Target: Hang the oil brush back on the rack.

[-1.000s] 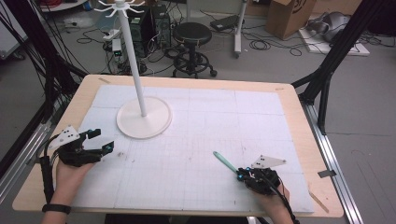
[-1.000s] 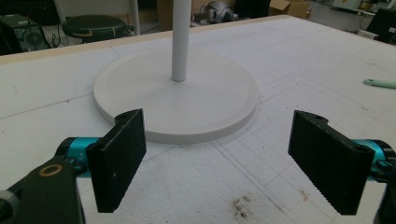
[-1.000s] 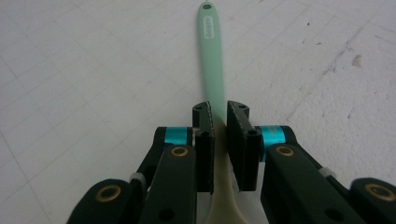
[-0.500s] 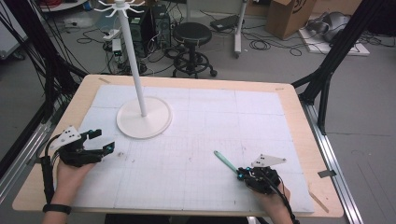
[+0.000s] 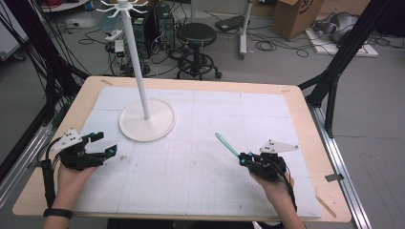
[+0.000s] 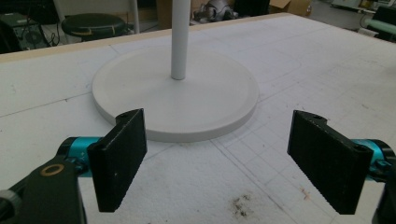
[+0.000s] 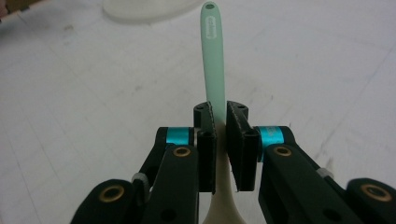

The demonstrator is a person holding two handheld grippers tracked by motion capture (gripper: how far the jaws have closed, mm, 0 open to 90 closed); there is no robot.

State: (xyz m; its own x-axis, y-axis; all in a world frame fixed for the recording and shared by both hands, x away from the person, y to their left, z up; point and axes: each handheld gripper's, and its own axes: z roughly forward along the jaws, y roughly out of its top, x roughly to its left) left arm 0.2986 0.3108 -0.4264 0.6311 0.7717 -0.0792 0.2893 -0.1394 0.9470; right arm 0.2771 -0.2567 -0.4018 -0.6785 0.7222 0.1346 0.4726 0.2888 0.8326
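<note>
The right gripper [image 7: 219, 140] pinches a thin spoon [image 7: 213, 56] near the right of the table [image 5: 296, 102], its fingers pressed on the neck. It looks light, stiff and slippery, so holding the neck seems best. The left gripper [image 6: 224, 163] has its fingers spread wide, near the white stand [image 6: 177, 88].

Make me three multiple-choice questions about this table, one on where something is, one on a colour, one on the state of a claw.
1. Where does the white stand sit on the table?
A. far left part
B. near right corner
C. off the table

2. What colour is the spoon handle?
A. red
B. mint green
C. black

3. How is the left claw?
A. shut on the stand
B. open
C. shut on the spoon

Answers: 1 A, its round base lies left of centre toward the far edge; 2 B, pale green in the right claw; 3 B, jaws wide apart, nothing between.
</note>
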